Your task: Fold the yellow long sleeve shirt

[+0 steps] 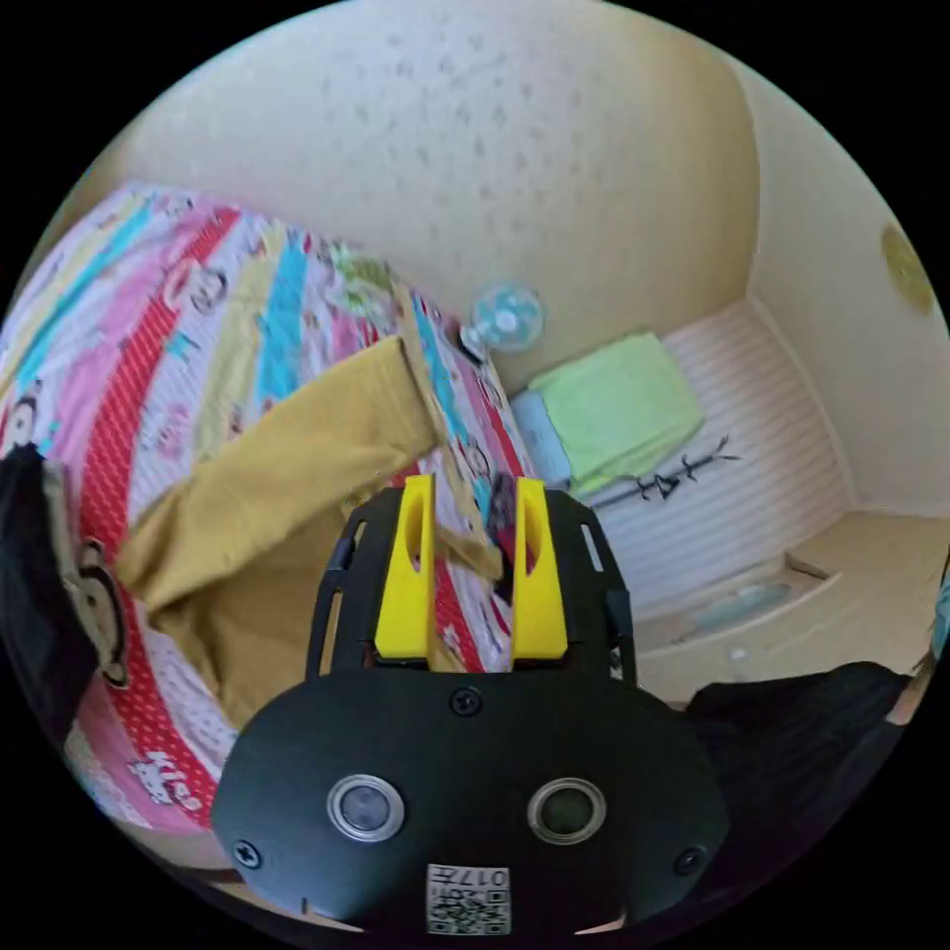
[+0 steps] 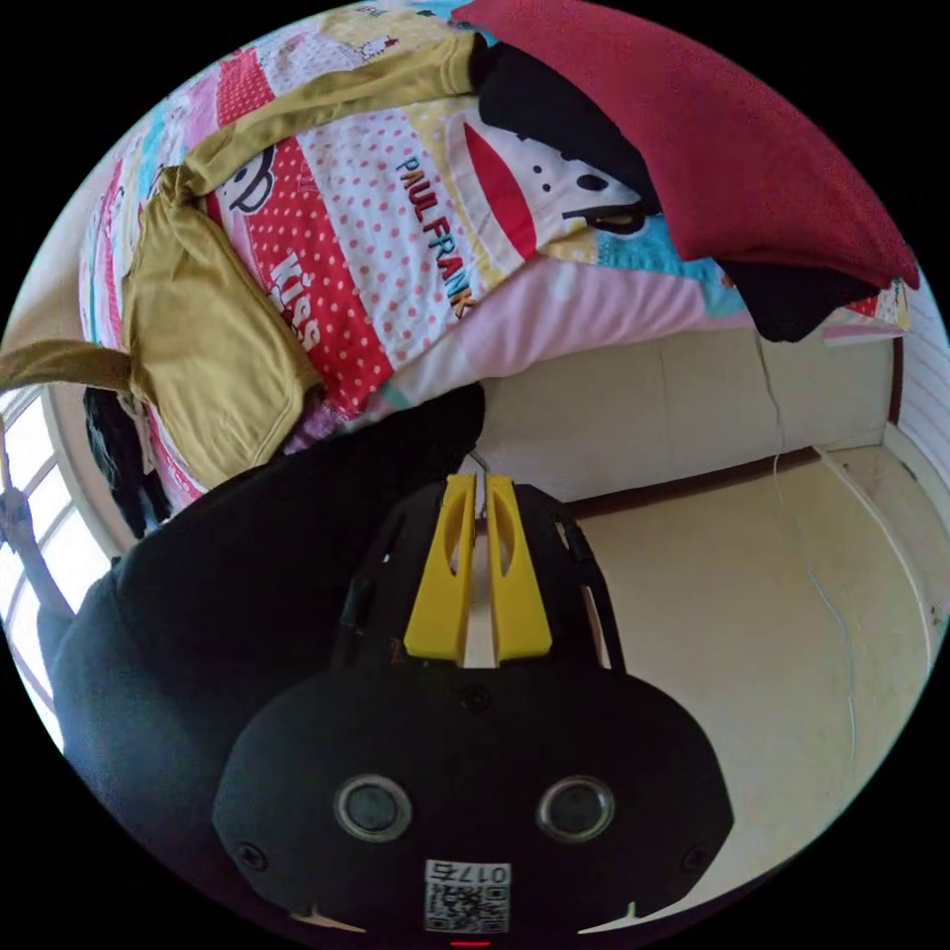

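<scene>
Mustard-yellow shirt (image 1: 267, 475) lies spread on the bed (image 1: 148, 327) over a bright cartoon-print cover, one long sleeve stretched out w/ its cuff end running between the jaws of the left hand-held gripper (image 1: 473, 495); jaws stand a bit apart around the fabric, can't tell if both actually press on it. Right hand-held gripper (image 2: 478, 487) hangs off the bed edge above the floor (image 2: 752, 614), jaws nearly together w/ only a thin gap, grasping nothing. In right gripper view the shirt (image 2: 198, 336) drapes near the mattress edge, a red pillow (image 2: 693, 129) at the far end, person's dark clothing (image 2: 237, 594) beside the gripper.
</scene>
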Action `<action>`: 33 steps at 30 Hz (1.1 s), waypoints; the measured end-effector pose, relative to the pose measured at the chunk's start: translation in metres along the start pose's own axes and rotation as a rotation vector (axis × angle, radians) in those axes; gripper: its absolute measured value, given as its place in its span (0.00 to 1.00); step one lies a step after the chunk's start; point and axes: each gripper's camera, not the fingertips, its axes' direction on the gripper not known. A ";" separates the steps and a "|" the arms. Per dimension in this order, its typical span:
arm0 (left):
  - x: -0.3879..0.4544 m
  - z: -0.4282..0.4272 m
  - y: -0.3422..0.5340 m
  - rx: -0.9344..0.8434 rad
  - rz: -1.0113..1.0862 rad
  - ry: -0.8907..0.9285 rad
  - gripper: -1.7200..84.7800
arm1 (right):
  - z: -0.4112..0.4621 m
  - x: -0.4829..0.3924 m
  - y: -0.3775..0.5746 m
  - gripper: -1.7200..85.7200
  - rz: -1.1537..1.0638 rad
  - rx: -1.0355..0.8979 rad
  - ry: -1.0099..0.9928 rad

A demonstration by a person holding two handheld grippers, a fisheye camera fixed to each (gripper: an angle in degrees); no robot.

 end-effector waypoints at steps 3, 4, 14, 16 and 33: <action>0.002 0.054 0.048 -0.056 -0.118 -0.036 0.15 | -0.017 0.011 -0.013 0.05 0.003 0.099 -0.185; -0.003 0.066 0.069 -0.083 -0.181 -0.062 0.15 | -0.021 0.014 -0.017 0.06 0.010 0.126 -0.239; 0.007 0.053 0.192 -0.220 -0.483 -0.311 0.14 | -0.024 0.079 -0.125 0.13 0.408 0.517 -1.199; 0.020 0.049 0.203 -0.221 -0.509 -0.343 0.14 | -0.009 0.090 -0.142 0.15 0.524 0.570 -1.280; 0.044 0.055 0.262 -0.090 -0.778 -0.351 0.14 | -0.024 0.119 -0.156 0.12 0.642 0.716 -1.121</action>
